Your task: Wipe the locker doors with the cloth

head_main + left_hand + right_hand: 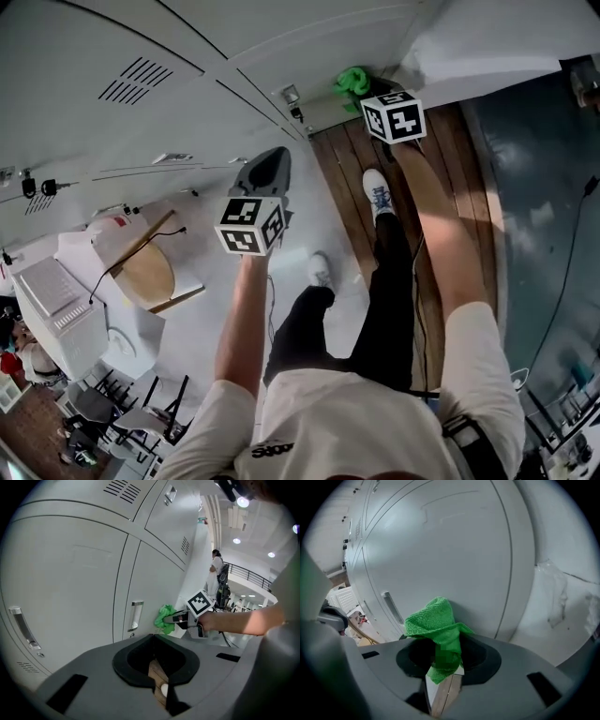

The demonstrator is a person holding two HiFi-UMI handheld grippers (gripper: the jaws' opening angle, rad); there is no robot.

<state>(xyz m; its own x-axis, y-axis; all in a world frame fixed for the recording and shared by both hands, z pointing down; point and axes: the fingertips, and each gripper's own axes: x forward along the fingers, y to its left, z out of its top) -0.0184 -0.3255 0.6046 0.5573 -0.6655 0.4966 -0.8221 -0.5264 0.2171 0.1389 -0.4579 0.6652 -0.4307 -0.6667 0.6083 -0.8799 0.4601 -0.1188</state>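
Right gripper (444, 670) is clenched on the green cloth (437, 620), which is bunched into a loose wad standing out past the jaw tips. That puts soft fabric, not hard plastic, against the locker door (454, 550). In the left gripper view the wad appears to lie on the door's face, low down and near the handle (135, 616), at the end of the row where the lockers meet a white wall (197, 573). I cannot tell how hard it presses. The arm reaches forward and down to get there, and the person stands on the wood floor (459, 187) with one shoe (378, 194) pointing toward the lockers.

Left gripper (154, 638) is closed with nothing between its jaws; only floor shows through the gap behind the tips. It hangs back from the doors, well apart from the cloth and out of the wiping path. It looks idle for this step, since one tool is enough to drag a cloth over a flat panel.

By my reading, the wiping is under way on a lower door. No streaks or damp marks show how much of the row is done. The likely risks are the wad catching on the handle, or slipping from the jaws when dragged sideways, since only its lower fold is pinched.
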